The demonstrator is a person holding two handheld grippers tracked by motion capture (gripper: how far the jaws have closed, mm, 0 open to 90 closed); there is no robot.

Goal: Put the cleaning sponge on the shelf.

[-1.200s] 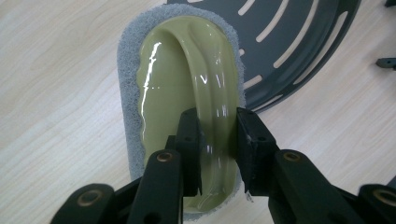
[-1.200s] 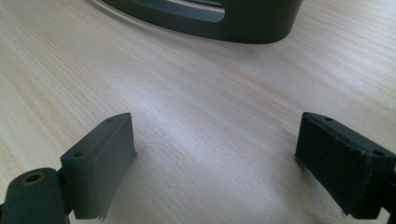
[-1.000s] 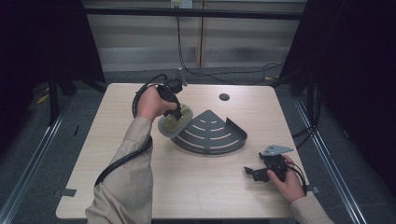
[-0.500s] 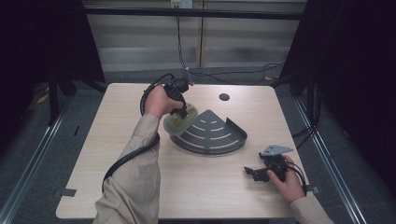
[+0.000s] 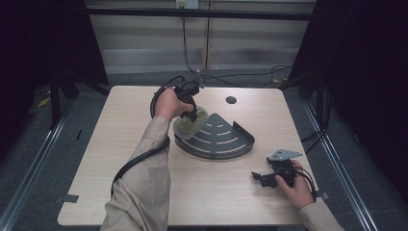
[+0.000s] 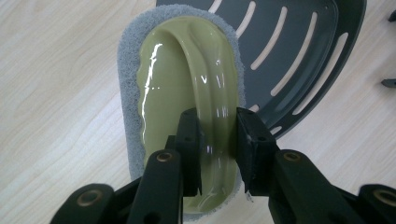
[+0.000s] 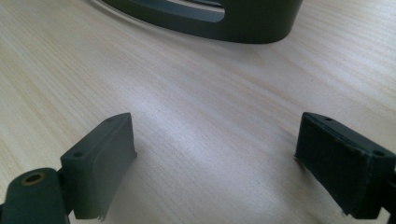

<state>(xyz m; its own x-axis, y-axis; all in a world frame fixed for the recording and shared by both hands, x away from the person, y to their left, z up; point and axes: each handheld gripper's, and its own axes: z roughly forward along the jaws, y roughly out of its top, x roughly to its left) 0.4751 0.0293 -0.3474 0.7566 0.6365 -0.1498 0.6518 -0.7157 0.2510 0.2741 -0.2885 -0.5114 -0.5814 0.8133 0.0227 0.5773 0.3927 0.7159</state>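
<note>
Your left claw (image 6: 217,140) pinches the green scrubber's (image 6: 182,84) handle at the grey slotted rack's (image 6: 299,51) edge; your right claw (image 7: 215,158) rests spread on the surface (image 7: 187,93).

Left gripper (image 5: 194,115), clamped on green handle of scrub pad (image 5: 189,123), shifts across table toward rack (image 5: 216,137). Pad, a second ago at rack's left corner mostly over bare tabletop, now overlaps rack's left corner, its far end over slotted floor. Left forearm (image 5: 159,132) swings along with it, elbow angling further inward over table.
</note>
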